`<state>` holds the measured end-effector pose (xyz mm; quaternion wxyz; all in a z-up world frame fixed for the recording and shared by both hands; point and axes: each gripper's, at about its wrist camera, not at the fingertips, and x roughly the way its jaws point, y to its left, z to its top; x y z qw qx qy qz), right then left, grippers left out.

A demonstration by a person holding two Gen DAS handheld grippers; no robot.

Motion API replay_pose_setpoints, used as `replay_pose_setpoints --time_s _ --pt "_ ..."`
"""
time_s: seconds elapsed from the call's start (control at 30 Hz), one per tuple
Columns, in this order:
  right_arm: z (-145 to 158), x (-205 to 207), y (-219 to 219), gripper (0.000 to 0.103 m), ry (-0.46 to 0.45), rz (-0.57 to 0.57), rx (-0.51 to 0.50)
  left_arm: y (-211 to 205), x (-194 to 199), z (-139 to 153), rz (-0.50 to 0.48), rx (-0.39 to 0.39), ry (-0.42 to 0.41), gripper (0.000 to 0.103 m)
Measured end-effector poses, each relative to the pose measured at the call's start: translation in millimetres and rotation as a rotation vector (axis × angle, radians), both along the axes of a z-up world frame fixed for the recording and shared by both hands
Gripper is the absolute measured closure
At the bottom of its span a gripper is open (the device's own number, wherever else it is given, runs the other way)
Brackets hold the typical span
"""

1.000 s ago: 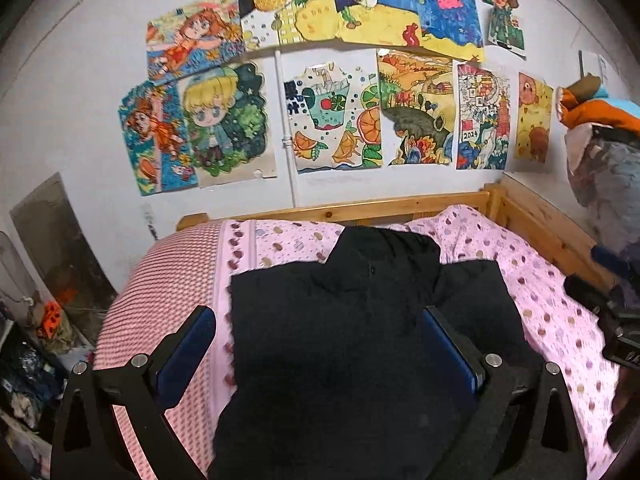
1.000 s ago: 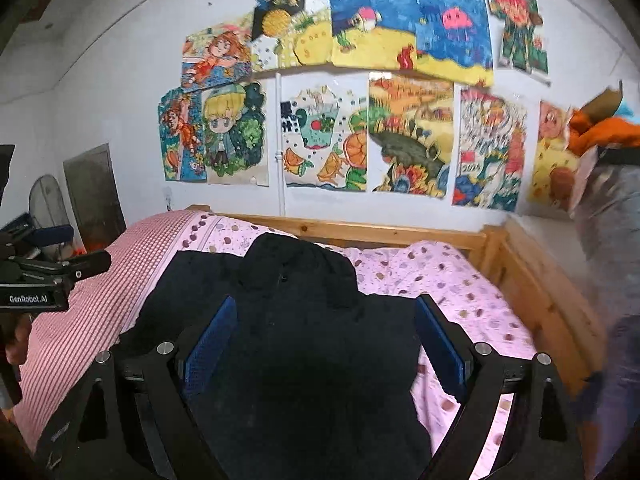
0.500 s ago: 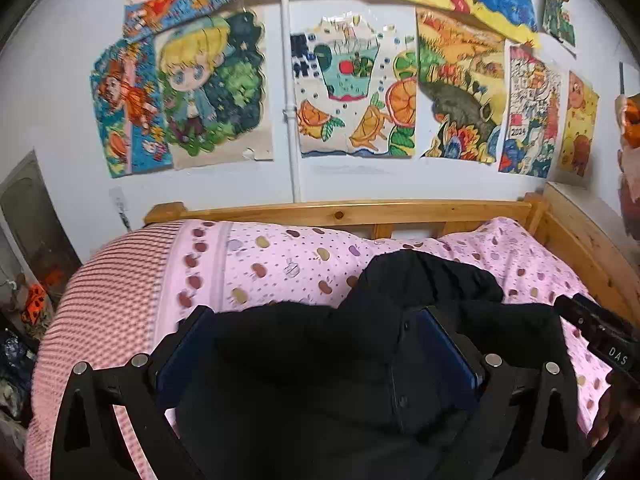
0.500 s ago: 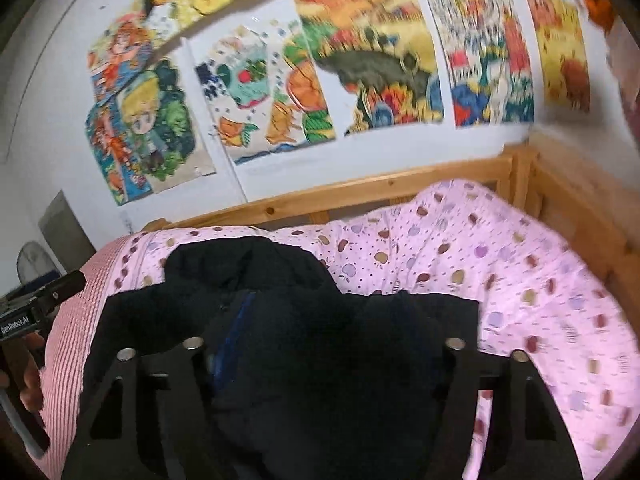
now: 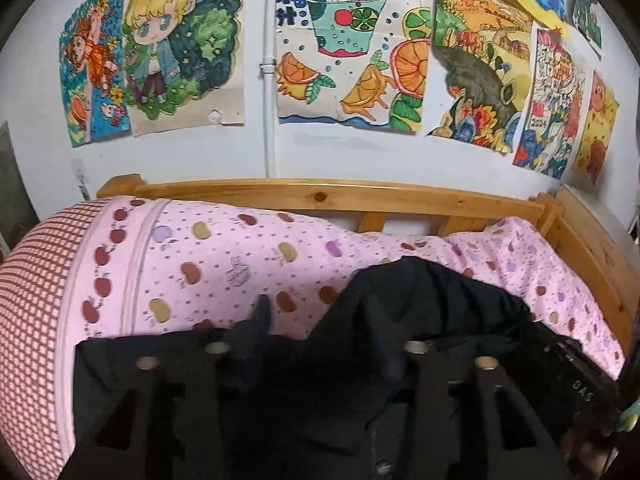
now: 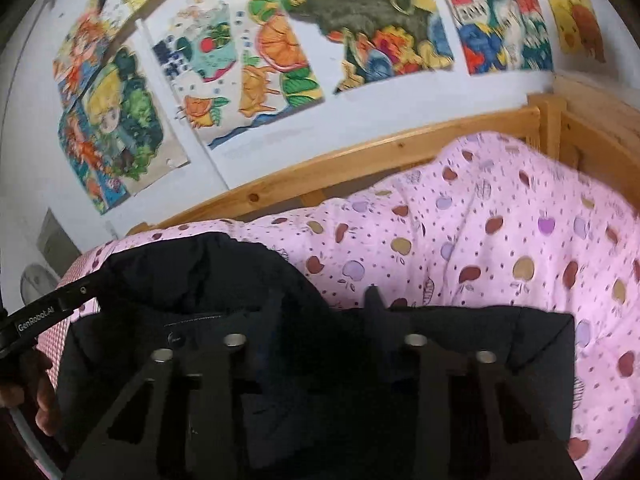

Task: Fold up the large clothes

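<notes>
Black garment (image 5: 420, 320) lying on pink bedspread (image 5: 224, 264), collar end toward wooden headboard (image 5: 320, 196).

Left claw (image 5: 316, 344) narrowing, jaws closing, dark fabric bunching between fingers near collar.

Right claw (image 6: 320, 332) likewise closing over garment's upper edge.

Firm pinch: cannot tell.

Judgement: both gripping upper corners for lifting into fold.

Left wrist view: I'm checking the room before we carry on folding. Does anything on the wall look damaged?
Yes. The drawing of the blond cartoon figure has a small torn spot near its lower right corner. The fruit drink drawing has ragged, uneven edges.
</notes>
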<state>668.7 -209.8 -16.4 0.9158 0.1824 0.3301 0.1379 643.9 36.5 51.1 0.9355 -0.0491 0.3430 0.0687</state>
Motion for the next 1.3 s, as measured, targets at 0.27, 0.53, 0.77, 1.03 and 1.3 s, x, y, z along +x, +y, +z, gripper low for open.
replay_pose_setpoints --time_s 0.27,0.53,0.77,1.03,1.3 --pt "16 -30 6 0.099 -0.083 0.028 -0.077 1 -26 9 -0.031 -0.020 -0.046 0.096" --pt "45 -92 -16 0.100 -0.133 0.051 -0.113 26 -93 25 -0.067 -0.066 -0.082 0.098" --pt "60 -157 -22 0.103 -0.162 0.111 -0.241 24 -150 16 -0.116 -0.038 -0.036 0.098" --pt "34 -170 -33 0.103 -0.091 0.114 -0.249 20 -165 -42 -0.138 -0.014 0.070 0.098" --pt "41 -145 -23 0.103 -0.154 0.144 -0.193 29 -166 -85 -0.154 -0.054 0.080 0.098"
